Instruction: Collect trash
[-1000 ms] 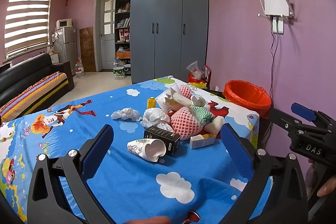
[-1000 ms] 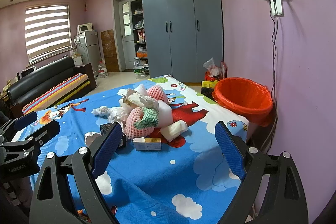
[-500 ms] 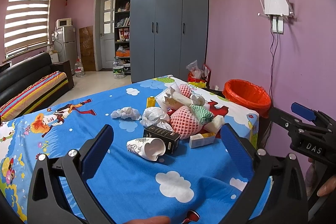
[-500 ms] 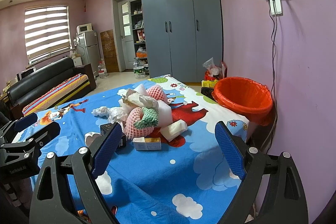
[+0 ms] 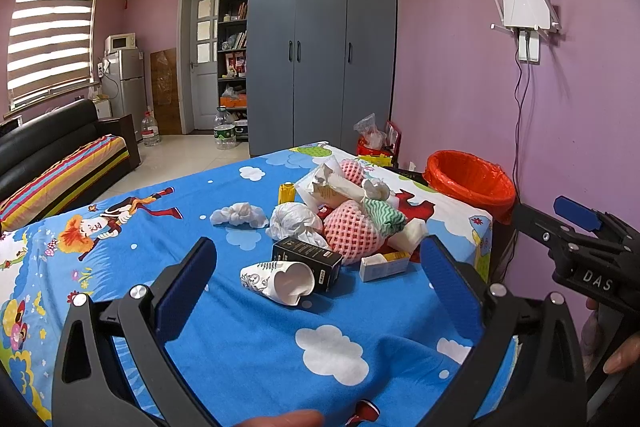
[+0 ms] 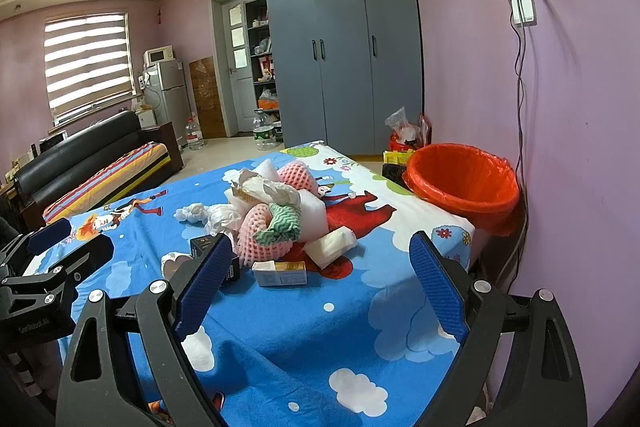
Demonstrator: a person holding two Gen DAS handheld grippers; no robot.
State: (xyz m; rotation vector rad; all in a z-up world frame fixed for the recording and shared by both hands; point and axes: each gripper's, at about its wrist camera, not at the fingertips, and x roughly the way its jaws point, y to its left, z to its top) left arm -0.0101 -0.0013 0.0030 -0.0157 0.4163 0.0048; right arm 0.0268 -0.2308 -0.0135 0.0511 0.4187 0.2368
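The left tool (image 5: 316, 283) hung spread wide with nothing between its blue pads, above the near part of the worktop (image 5: 248, 347), which was draped in a blue cartoon cloth. The right tool (image 6: 320, 279) was likewise spread and empty, aimed over the same cloth from the side nearer the purple wall.

The trash lay in one heap on the cloth, and the orange-lined bin (image 5: 470, 181) stood off the far corner of the worktop against the wall, well apart from both tools. Taking the heap's pink foam net (image 5: 350, 233) as the marker: a black box (image 5: 306, 259) lay just before it toward the left tool, with a crushed paper cup (image 5: 280, 281) touching the box's near side, mouth turned to the camera. A small white-and-yellow carton (image 6: 280, 271) lay on the near side of the net. A green-striped cloth (image 6: 282, 223) rested on top of the net. Crumpled white tissue (image 5: 294, 219) sat beside the net away from the bin, and a second wad (image 5: 239, 215) lay further out the same way, apart from the heap.
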